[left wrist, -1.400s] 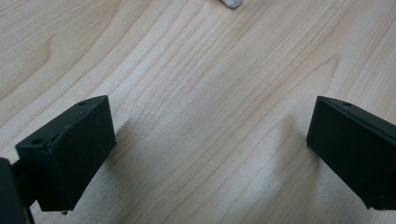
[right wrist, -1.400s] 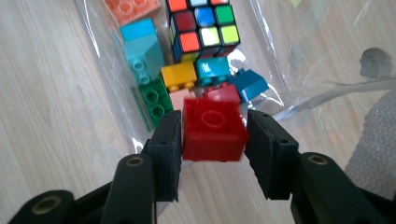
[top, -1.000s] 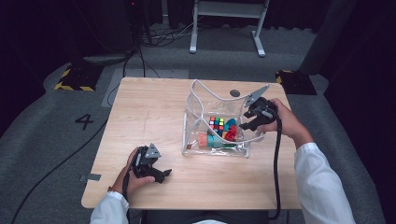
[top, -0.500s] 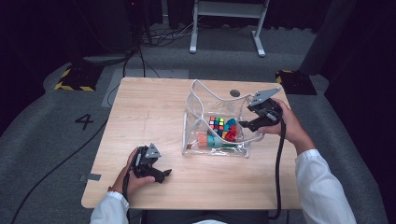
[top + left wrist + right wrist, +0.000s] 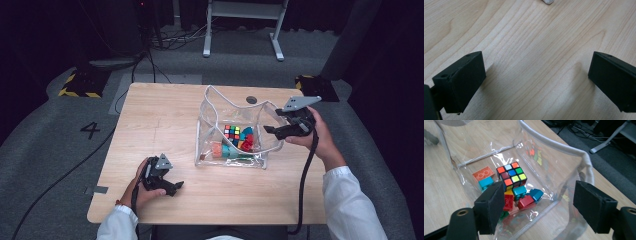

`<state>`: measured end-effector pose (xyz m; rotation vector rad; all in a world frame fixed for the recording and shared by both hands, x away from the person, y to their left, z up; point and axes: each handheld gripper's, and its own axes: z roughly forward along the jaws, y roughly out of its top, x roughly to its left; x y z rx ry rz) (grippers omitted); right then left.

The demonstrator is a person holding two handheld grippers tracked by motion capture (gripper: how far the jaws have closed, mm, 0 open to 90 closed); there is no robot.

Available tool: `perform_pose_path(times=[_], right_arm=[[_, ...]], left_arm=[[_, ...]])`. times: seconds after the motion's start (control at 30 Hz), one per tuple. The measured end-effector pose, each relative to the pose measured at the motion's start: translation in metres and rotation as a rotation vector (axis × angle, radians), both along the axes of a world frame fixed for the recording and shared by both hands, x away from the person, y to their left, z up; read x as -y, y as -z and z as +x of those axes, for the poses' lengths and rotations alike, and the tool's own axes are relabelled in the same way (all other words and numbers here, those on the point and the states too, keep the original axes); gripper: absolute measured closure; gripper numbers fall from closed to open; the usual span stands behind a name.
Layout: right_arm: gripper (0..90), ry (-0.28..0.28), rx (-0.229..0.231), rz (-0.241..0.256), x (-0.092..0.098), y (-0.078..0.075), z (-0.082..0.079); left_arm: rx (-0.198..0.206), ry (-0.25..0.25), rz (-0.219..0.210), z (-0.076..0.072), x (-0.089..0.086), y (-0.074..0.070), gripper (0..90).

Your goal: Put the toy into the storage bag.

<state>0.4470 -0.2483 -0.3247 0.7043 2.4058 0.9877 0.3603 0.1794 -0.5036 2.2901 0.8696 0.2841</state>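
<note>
High view looks down on a wooden table (image 5: 165, 120) with a clear plastic bag (image 5: 215, 117) standing open right of its centre, a pale cord running along its rim; inside lie a puzzle cube (image 5: 232, 132) with coloured squares and a heap of toy bricks (image 5: 239, 147) in orange, teal, red and yellow, the orange one nearest the bag's left wall; the right gripper (image 5: 270, 130) hovers at the bag's right rim, held in the person's right hand (image 5: 320, 137), its grey plate on top and its cable trailing toward the near edge; right gripper view looks along that gripper (image 5: 536, 207) into the bag (image 5: 564, 147), its jaws spread wide with the rim's corner between them, whether they touch the plastic I cannot tell; the cube (image 5: 512, 175) sits on the bag's floor with the bricks (image 5: 524, 197) touching it on its near side; the left gripper (image 5: 177, 186) rests low near the table's near left corner, well apart from the bag, in the left hand (image 5: 140, 185); left gripper view shows its jaws (image 5: 536, 82) spread wide over bare wood.
</note>
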Motion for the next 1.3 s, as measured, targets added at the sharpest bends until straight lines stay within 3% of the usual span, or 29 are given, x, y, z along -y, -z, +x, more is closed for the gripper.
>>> perform_pose_path(times=[0.47, 0.67, 0.8, 0.83, 1.03, 1.3], right_arm=[[23.2, 0.019, 0.042, 0.068, 0.023, -0.009, -0.022], [22.1, 0.032, 0.069, 0.036, 0.028, -0.005, -0.033], [21.3, 0.034, 0.073, 0.051, 0.030, -0.004, -0.039], [21.0, 0.035, 0.097, 0.054, 0.032, -0.004, -0.043], [20.5, 0.046, 0.092, 0.071, 0.038, -0.001, -0.053], [19.8, 0.050, 0.116, 0.104, 0.048, 0.008, -0.067]], left_arm=[[0.003, -0.001, 0.004, 0.000, 0.000, 0.000, 1.2], [0.000, 0.000, 0.000, 0.000, 0.000, 0.000, 1.3], [0.000, 0.000, 0.000, 0.000, 0.000, 0.000, 1.2], [0.000, 0.000, 0.000, 0.000, 0.000, 0.000, 1.2], [0.000, 0.001, 0.002, 0.000, 0.000, 0.000, 1.2], [0.002, -0.001, 0.003, 0.000, 0.000, 0.000, 1.2]])
